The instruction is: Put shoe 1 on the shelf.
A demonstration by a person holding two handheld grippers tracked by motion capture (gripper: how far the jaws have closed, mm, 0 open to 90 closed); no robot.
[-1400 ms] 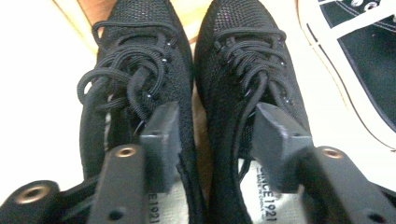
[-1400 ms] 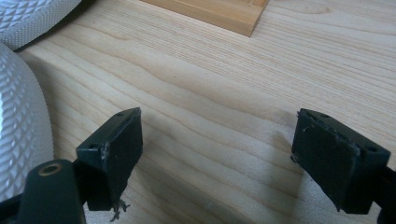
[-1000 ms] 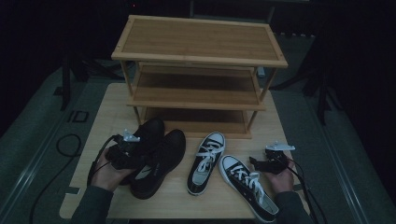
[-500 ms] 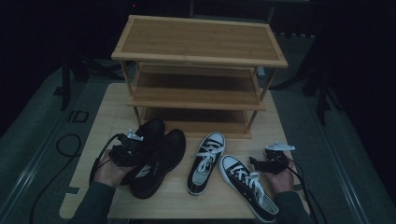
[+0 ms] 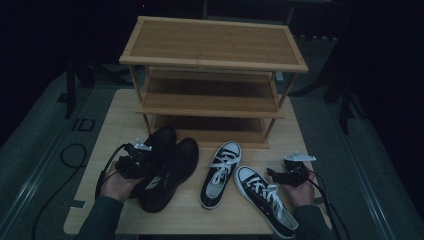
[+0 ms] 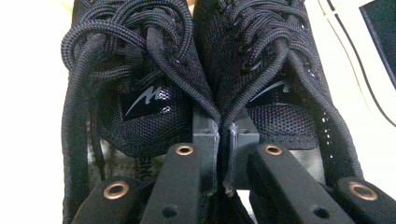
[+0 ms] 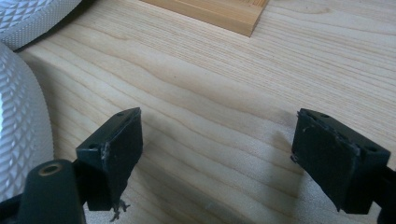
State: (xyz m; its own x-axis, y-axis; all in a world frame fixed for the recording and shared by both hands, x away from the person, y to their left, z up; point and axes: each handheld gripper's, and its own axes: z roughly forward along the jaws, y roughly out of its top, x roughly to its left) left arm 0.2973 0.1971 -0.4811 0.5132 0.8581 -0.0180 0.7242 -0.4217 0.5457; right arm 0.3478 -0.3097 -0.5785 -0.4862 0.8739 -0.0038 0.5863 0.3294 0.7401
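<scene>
Left gripper is what I'm watching: its jaws have just been closing and now pinch the inner collars of the two black shoes together, one jaw inside each shoe. That pair sits at the table's front left, toes toward the rack, the far toe just before the bottom shelf. Black laces crowd the space ahead of the jaws. To the right lie two black-and-white sneakers, apart from each other. Right gripper hangs released over bare wood at the table's right, just beside the nearer sneaker, nothing between its jaws.
</scene>
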